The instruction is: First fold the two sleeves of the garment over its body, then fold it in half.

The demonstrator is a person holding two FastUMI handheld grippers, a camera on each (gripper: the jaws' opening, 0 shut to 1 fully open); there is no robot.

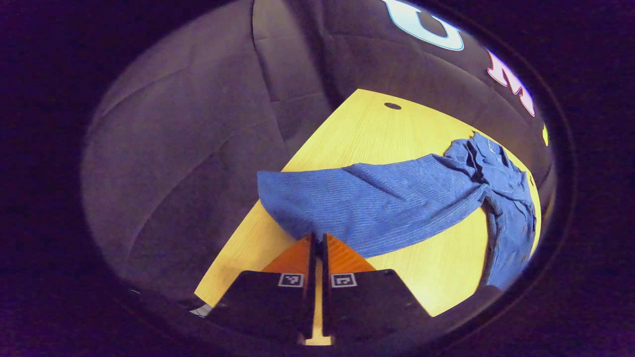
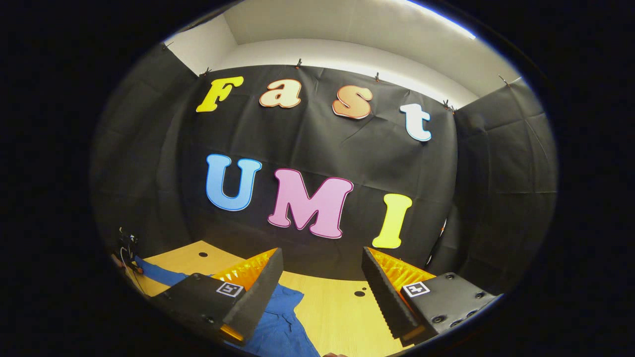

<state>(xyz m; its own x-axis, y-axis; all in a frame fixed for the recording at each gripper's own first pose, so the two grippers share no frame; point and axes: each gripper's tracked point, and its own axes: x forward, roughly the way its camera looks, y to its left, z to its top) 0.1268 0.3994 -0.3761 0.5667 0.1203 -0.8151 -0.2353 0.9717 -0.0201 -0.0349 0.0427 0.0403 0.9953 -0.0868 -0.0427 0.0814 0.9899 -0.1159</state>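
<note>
In the left gripper view, the left gripper (image 1: 318,240) is clenching the cuff end of a blue shirt sleeve (image 1: 367,203), its two fingers pressed together on the cloth. The sleeve is stretching toward two o'clock, where the blue button-up shirt (image 1: 506,198) is lying rumpled on the yellow wooden bench (image 1: 377,124). The grip looks meant for carrying the sleeve over the body. In the right gripper view, the right gripper (image 2: 317,277) is hanging released, fingers wide apart, above the bench, with shirt cloth showing at seven o'clock.
</note>
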